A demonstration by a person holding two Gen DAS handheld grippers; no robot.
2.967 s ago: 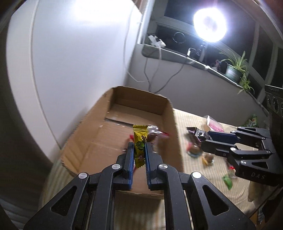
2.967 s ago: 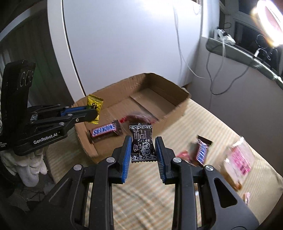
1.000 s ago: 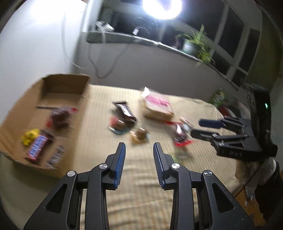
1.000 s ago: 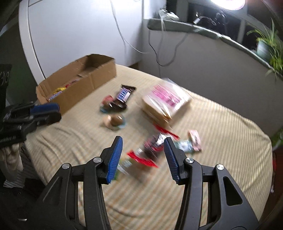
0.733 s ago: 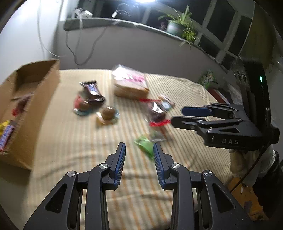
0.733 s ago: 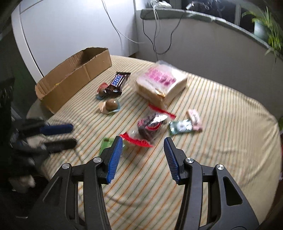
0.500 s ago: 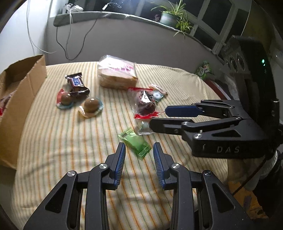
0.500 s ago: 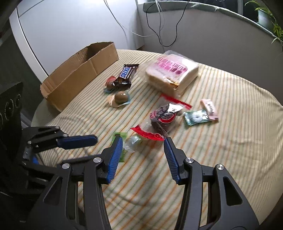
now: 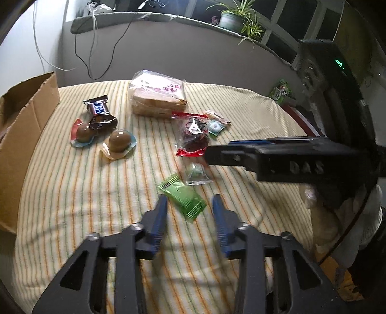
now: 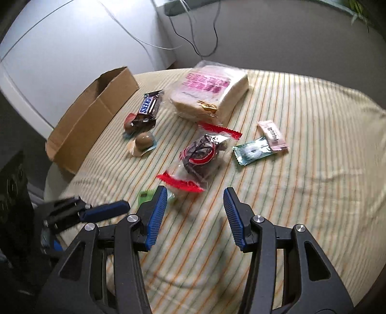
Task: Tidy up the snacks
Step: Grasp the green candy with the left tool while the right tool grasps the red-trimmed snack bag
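Striped table (image 9: pixel 60 193), cardboard box (image 9: pixel 21 125) at 9 o'clock. Left gripper (image 9: pixel 189 212) fingers spread, straddling green packet (image 9: pixel 182 196); right gripper (image 10: pixel 194 210) fingers spread, empty, red-sealed pouch (image 10: pixel 197 159) at 12. Step: pick-up approach. Next, prob.: lower, pinch packet, carry to box.

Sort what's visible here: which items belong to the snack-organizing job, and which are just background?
Job: cardboard box, green snack packet, red-edged pastry bag, Snickers bar, bread bag, left gripper, right gripper.

Background: potted plant, cables, striped tablecloth.
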